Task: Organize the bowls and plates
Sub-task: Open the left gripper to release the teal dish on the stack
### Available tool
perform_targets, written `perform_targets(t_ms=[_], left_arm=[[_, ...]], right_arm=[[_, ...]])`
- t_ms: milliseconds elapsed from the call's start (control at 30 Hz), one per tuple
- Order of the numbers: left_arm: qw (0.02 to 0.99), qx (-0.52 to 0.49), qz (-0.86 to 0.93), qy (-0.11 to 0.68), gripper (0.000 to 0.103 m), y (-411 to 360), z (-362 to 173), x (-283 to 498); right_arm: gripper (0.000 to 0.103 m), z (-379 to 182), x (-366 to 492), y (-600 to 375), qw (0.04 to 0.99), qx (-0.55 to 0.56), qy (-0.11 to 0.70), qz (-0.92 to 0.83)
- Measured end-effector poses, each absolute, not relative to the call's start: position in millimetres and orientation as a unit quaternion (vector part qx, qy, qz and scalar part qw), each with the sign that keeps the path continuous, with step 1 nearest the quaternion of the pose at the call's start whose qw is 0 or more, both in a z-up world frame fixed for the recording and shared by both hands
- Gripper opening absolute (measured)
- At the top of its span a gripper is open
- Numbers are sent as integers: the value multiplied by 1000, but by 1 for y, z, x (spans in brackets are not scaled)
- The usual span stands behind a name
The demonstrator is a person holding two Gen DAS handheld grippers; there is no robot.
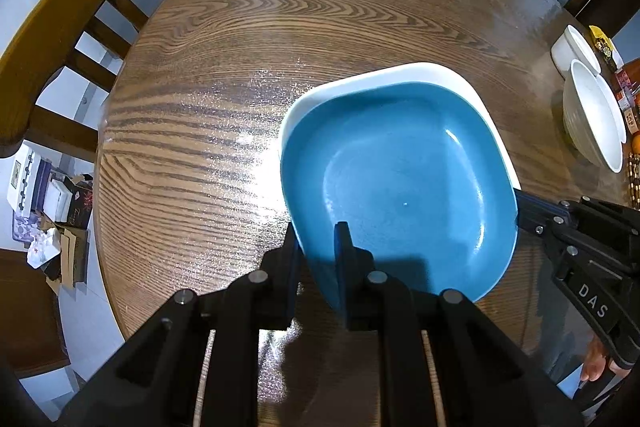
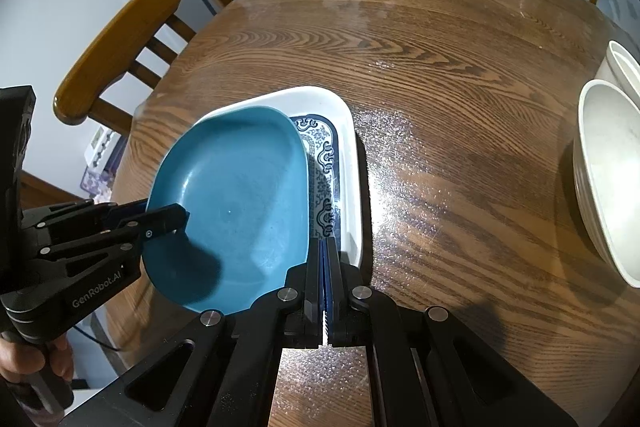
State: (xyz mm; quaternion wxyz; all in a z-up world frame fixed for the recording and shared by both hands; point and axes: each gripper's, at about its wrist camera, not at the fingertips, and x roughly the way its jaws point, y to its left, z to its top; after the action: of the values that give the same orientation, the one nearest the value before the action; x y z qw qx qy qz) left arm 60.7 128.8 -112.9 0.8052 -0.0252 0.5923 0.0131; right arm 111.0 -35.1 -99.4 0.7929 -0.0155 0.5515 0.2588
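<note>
Blue plate (image 2: 236,195) gripped at its near-left rim by the left tool (image 1: 318,247), one finger inside, one under the edge. Tilted over a white patterned tray (image 2: 352,163) on the round desk (image 2: 440,67). Right tool (image 2: 325,259) clenched, fingers pressed together at the tray's near edge; whether pinching it, cannot tell. White bowls (image 2: 608,163) stacked by the right edge, well apart. Broad bare wood beyond.

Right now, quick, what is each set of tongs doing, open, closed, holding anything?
Left tongs: closed on the rim of the blue plate, one finger inside, one outside.
Right tongs: shut, fingers pressed together, at the white patterned plate; a grip cannot be told.
</note>
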Motion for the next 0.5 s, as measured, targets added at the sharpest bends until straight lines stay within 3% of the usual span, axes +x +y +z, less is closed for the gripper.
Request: perform_targets(t_ms=[500], left_arm=[[806, -21, 16, 592, 14, 129, -113, 60]], right_arm=[[4, -100, 111, -35, 793, -16, 552, 258]])
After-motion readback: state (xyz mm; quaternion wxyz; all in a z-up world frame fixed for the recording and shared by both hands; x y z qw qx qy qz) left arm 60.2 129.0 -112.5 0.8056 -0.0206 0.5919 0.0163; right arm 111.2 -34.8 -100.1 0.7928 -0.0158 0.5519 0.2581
